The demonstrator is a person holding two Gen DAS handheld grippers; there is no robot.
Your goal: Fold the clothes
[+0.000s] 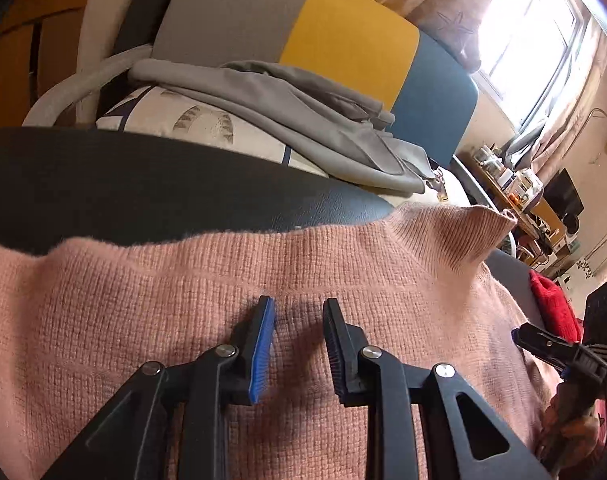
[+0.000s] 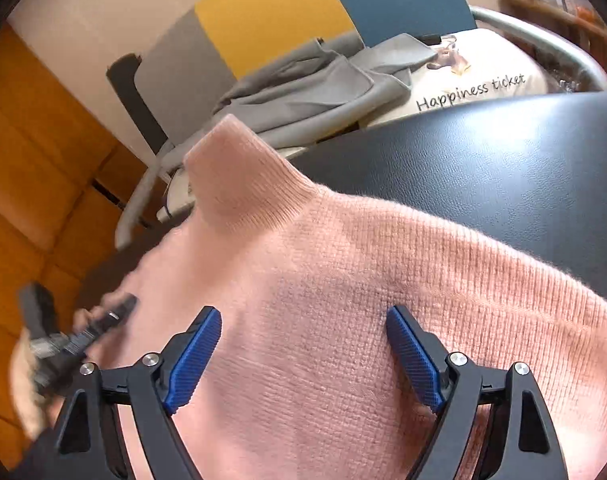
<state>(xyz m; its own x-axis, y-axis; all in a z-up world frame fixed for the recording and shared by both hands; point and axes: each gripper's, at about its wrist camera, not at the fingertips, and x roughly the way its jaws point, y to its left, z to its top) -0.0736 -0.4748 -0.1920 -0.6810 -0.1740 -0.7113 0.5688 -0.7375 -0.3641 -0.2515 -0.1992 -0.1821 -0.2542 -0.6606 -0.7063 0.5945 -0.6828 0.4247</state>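
- Item 1, pink knit sweater [image 1: 263, 280]: lies spread on the dark leather-look table [image 1: 143, 184], collar [image 2: 239, 168] pointing to the far edge, near the table's rim. The shoulder line runs along the far side; the body reaches toward the cameras and out of frame, so hem and sleeves cannot be judged.
- Item 2, left claw [image 1: 299, 320]: slightly parted, a narrow gap between the blue pads, nothing held. Tips sit close over the knit just below the shoulder line; whether they touch the fabric cannot be told.
- Item 3, right claw [image 2: 303, 332]: spread wide, empty, poised above the chest area on the other side of the collar.
- Item 4, other items: grey garment [image 1: 303, 120] draped on a printed cushion [image 2: 483, 76] on the chair [image 1: 343, 32] behind the table; red cloth [image 1: 551, 304] at the table's right side.
- Stage, as a judgement: the visible part of the sweater shows no fold, but with the lower half unseen the scene fits either a garment laid flat for folding or 1 already doubled up from the hem.
- Handling notes, as a judgement: the knit is soft, fuzzy and stretchy. Pinch enough of it that the pads hold more than surface fluff, and take only the layers meant to travel.
- Keep both claws level and symmetric about the collar so edges stay parallel; lift, carry and lay rather than drag, since the smooth table lets the whole piece slide.
- Risk: the collar sits near the rim, so a forward push could send it over the edge.
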